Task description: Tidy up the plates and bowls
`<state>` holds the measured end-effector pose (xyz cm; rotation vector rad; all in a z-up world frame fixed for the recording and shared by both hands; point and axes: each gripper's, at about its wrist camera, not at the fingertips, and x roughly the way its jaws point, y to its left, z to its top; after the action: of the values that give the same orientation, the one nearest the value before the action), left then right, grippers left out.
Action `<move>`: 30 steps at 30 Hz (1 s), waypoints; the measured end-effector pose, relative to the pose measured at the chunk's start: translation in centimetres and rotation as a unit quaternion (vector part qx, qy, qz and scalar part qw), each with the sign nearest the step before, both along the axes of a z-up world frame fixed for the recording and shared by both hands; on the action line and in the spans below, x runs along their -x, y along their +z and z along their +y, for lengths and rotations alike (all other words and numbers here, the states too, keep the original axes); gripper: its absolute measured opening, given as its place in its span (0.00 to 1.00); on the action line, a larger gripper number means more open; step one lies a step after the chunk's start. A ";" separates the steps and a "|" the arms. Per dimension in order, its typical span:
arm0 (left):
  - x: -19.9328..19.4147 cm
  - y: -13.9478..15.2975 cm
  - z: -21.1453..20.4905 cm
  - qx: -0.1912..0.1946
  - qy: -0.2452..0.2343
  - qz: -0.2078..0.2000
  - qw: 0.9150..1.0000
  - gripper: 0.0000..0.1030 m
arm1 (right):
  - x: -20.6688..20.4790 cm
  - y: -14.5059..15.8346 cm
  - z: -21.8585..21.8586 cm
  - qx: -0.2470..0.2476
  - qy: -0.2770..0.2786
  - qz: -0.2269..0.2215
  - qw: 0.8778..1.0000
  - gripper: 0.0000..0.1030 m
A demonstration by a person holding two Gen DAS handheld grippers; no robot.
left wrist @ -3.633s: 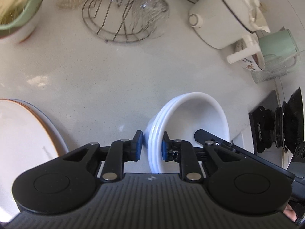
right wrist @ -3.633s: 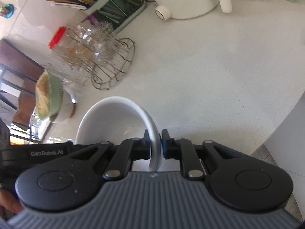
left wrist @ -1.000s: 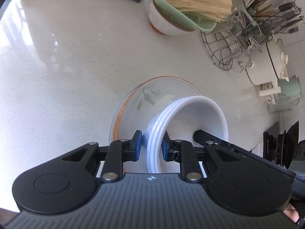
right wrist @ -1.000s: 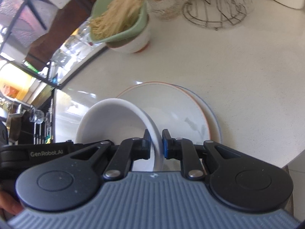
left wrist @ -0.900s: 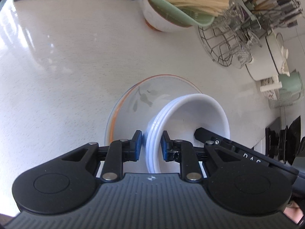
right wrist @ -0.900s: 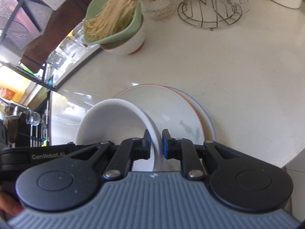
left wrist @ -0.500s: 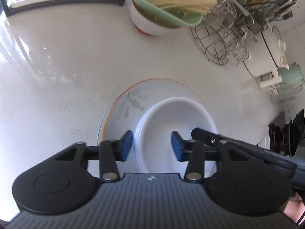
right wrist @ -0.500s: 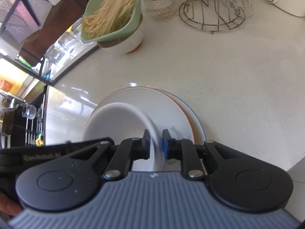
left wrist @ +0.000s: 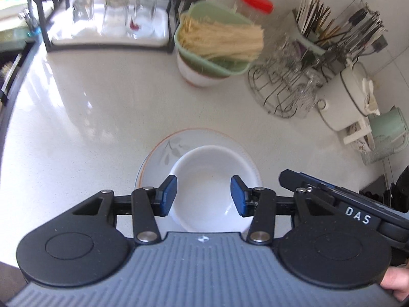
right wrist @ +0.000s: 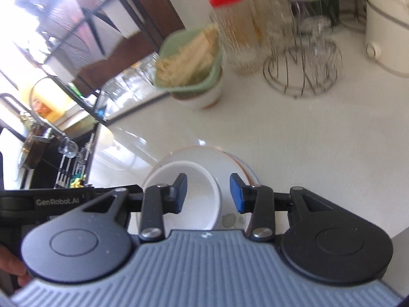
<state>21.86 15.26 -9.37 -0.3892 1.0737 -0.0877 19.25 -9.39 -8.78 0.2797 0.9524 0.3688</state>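
The left gripper [left wrist: 203,195] has its blue-padded fingers [left wrist: 168,195] spread wide with nothing between them; the white bowl [left wrist: 208,176] sits upright just beyond and below the pads, resting on the leaf-patterned plate [left wrist: 163,151] with an orange rim. The bowl's near edge is hidden behind the gripper body, so whether it is one bowl or a nested stack cannot be told here. The right gripper [right wrist: 208,193] is likewise spread wide and empty; its left finger [right wrist: 180,192] overlaps the bowl [right wrist: 194,192] in view and its right finger lies over the plate [right wrist: 230,161], whose near part is cut off by the gripper. A second rim, bluish, seems to peek out under the plate on the right, but it is too thin to be sure. Beyond the fingers, across the pale countertop [left wrist: 89,117], stand a green basket of dry noodles [left wrist: 217,41] set in a white bowl, and to its right a wire glass rack [left wrist: 281,87], both softened by motion blur. A red-lidded jar [right wrist: 235,25] is smeared in the right wrist view. At the far right of the left view, a white lidded pot [left wrist: 345,97] and a green mug [left wrist: 388,128] are crowded at the frame edge.
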 end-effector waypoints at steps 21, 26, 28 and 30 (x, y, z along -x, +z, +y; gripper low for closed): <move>13.8 12.5 -7.0 -0.075 0.077 -0.143 0.984 0.52 | 9.0 8.2 -8.2 -0.017 0.067 -0.154 0.986 0.39; 17.4 13.0 -8.7 -0.081 0.083 -0.155 0.981 0.56 | 11.8 9.1 -9.7 -0.024 0.072 -0.177 0.981 0.39; 18.6 13.0 -9.2 -0.082 0.082 -0.158 0.981 0.56 | 13.0 9.2 -9.9 -0.023 0.072 -0.187 0.979 0.39; 19.9 13.0 -9.9 -0.090 0.080 -0.160 0.980 0.58 | 14.1 9.2 -10.2 -0.023 0.072 -0.194 0.978 0.39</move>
<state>1.99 5.40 3.61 -0.2842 0.7218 0.0875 5.12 -19.55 0.39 0.1716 0.5812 0.5570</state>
